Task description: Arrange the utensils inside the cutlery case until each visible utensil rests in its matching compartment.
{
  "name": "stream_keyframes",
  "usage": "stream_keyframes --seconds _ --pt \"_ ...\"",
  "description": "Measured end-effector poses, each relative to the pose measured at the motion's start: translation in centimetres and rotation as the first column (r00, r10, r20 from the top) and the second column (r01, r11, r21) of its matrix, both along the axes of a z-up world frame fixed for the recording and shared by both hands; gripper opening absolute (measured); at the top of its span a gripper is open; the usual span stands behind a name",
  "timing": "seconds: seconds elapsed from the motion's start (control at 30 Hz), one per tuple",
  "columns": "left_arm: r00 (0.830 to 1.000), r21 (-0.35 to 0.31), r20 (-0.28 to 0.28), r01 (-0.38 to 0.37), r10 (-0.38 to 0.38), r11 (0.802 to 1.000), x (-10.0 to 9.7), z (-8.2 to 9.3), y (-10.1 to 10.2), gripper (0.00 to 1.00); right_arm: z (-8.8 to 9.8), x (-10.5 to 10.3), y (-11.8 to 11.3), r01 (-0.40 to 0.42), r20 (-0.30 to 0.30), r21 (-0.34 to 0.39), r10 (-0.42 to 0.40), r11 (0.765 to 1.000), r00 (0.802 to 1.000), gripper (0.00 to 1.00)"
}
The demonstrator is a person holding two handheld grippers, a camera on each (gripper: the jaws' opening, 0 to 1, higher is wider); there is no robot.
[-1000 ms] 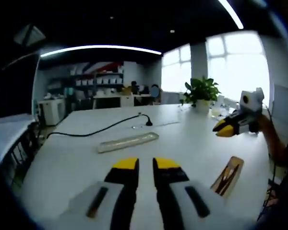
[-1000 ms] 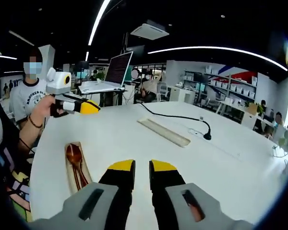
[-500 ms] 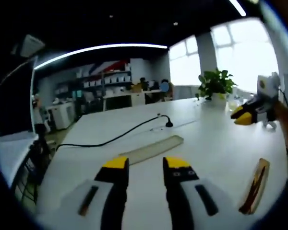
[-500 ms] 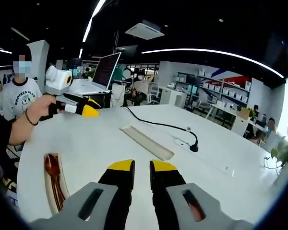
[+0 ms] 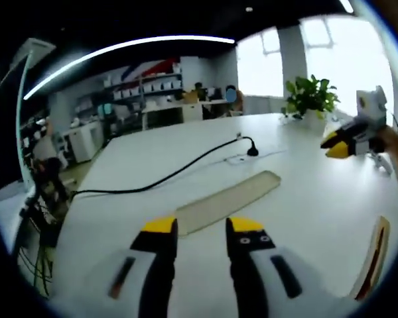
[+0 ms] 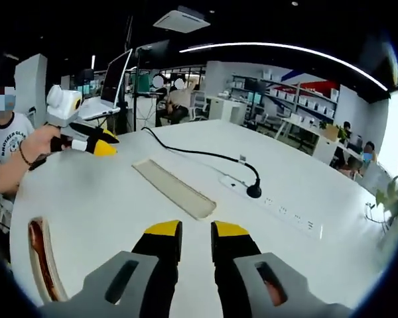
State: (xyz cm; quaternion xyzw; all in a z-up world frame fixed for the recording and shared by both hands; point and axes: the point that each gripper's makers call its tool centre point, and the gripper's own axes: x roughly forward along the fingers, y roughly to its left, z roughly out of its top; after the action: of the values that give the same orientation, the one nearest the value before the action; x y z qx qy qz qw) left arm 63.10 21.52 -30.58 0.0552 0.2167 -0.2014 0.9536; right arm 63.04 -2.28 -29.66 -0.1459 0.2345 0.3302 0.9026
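Wooden cutlery case (image 6: 43, 262) is sitting down at the left edge of my right gripper view, long and narrow, with what looks like a brownish utensil lying in it, too smeared by the lens to say which one. In my left gripper view the same case (image 5: 373, 258) is off at the lower right edge, just a thin brown sliver on the white worktop (image 5: 305, 218).

Further out, roughly mid-worktop, there's a pale flat strip (image 6: 173, 188), maybe a lid or a mat, can't really tell. In the left gripper view that strip (image 5: 227, 201) lies just past my fingertips.

My left gripper (image 5: 202, 228) has its yellow-tipped fingers a little apart with nothing between them, hovering over bare worktop. Same deal for my right gripper (image 6: 196, 232): fingers slightly parted, empty. Each one also pops up in the other's view, held up off the worktop, the right one (image 5: 341, 142) near the far side and the left one (image 6: 93, 142) out to the left.

Beyond the strip a black cable (image 6: 205, 154) snakes across to a plug at a white power strip (image 6: 272, 207). A potted plant (image 5: 310, 99) stands at the far edge by the bright windows, and the back of the office has shelves and desks.
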Motion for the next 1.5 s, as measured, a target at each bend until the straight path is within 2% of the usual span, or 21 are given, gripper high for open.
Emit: stream_keyframes --seconds 0.07,0.17,0.2,0.27,0.33,0.4,0.47,0.53,0.6,0.63,0.73,0.8,0.83,0.93,1.0,1.2,1.3,1.37,1.43,1.47,1.5 --pt "0.998 -0.033 -0.05 0.024 -0.026 0.999 0.4 -0.6 -0.7 0.32 -0.5 1.0 0.4 0.008 -0.027 -0.007 -0.008 1.0 1.0 0.17" --pt "0.992 -0.09 -0.125 -0.002 -0.01 0.996 1.9 -1.3 -0.5 0.32 -1.2 2.1 0.9 0.011 -0.043 -0.02 -0.012 1.0 0.999 0.17" --pt "0.986 -0.102 -0.163 -0.036 0.019 0.994 2.4 -1.7 0.0 0.32 -1.4 2.5 1.2 0.013 -0.053 -0.006 -0.013 1.0 0.999 0.17" --pt "0.981 -0.069 -0.195 -0.032 0.018 0.997 3.2 -2.2 0.6 0.34 -1.9 3.5 1.5 0.037 -0.081 0.036 -0.034 0.999 0.996 0.17" --pt "0.975 -0.091 -0.218 -0.056 0.035 0.994 4.0 -2.4 1.0 0.37 -2.5 4.4 1.1 0.057 -0.095 0.003 -0.056 0.998 0.994 0.17" --pt "0.962 -0.124 -0.268 -0.084 0.048 0.989 4.5 -2.9 1.3 0.39 -2.9 5.7 0.5 0.059 -0.066 -0.069 -0.064 0.996 0.996 0.17" --pt "0.949 -0.168 -0.308 -0.123 0.067 0.978 4.9 -3.4 1.5 0.39 -3.5 6.4 0.7 0.062 -0.072 -0.093 -0.069 0.994 0.995 0.17" --pt "0.929 -0.232 -0.364 -0.165 0.072 0.959 5.0 -4.0 1.3 0.39 -4.1 6.6 1.2 0.063 -0.092 -0.086 -0.071 0.994 0.993 0.17" --pt "0.907 -0.256 -0.416 -0.186 0.066 0.949 4.8 -4.5 1.2 0.4 -5.0 6.2 1.9 0.029 -0.149 -0.097 -0.043 0.995 0.988 0.16" --pt "0.915 -0.256 -0.399 -0.18 0.066 0.95 5.4 -4.3 1.4 0.4 -5.1 6.3 2.1 0.03 -0.151 -0.103 -0.046 0.994 0.987 0.16" --pt "0.915 -0.221 -0.39 -0.197 0.098 0.955 5.5 -4.6 1.7 0.45 -5.6 6.7 2.5 0.034 -0.148 -0.138 -0.055 0.99 0.988 0.16" --pt "0.902 -0.229 -0.423 -0.203 0.09 0.952 5.5 -4.9 1.6 0.47 -6.4 6.9 2.2 0.051 -0.172 -0.167 -0.08 0.985 0.982 0.15" --pt "0.896 -0.258 -0.438 -0.205 0.075 0.944 5.6 -4.9 1.4 0.46 -6.7 6.9 1.8 0.072 -0.188 -0.183 -0.107 0.98 0.976 0.12" --pt "0.89 -0.267 -0.451 -0.215 0.076 0.939 6.1 -4.9 1.7 0.46 -7.0 7.4 1.9 0.095 -0.182 -0.163 -0.125 0.982 0.975 0.11" --pt "0.885 -0.253 -0.459 -0.211 0.075 0.944 6.5 -5.0 2.0 0.46 -7.3 7.3 1.9 0.101 -0.196 -0.162 -0.133 0.982 0.972 0.12" --pt "0.878 -0.267 -0.474 -0.212 0.064 0.94 6.3 -5.3 1.5 0.45 -8.1 7.4 2.3 0.101 -0.217 -0.161 -0.135 0.982 0.967 0.12" --pt "0.875 -0.269 -0.48 -0.212 0.06 0.94 6.4 -5.6 1.4 0.45 -7.6 8.1 2.8 0.116 -0.214 -0.145 -0.146 0.983 0.966 0.05" --pt "0.879 -0.271 -0.474 -0.2 0.051 0.942 6.2 -5.6 0.7 0.41 -7.5 7.9 2.8 0.126 -0.23 -0.171 -0.164 0.977 0.959 0.05" --pt "0.88 -0.272 -0.474 -0.18 0.032 0.945 5.7 -5.8 0.0 0.38 -7.4 7.8 2.7 0.184 -0.252 -0.19 -0.229 0.964 0.94 0.04" --pt "0.9 -0.268 -0.435 -0.143 0.013 0.953 6.0 -5.6 -0.4 0.4 -7.4 7.9 2.5 0.22 -0.265 -0.193 -0.267 0.956 0.927 0.04" --pt "0.887 -0.271 -0.462 -0.153 0.012 0.95 5.7 -5.6 -0.4 0.41 -7.3 7.9 2.6 0.238 -0.265 -0.19 -0.283 0.952 0.922 0.03"
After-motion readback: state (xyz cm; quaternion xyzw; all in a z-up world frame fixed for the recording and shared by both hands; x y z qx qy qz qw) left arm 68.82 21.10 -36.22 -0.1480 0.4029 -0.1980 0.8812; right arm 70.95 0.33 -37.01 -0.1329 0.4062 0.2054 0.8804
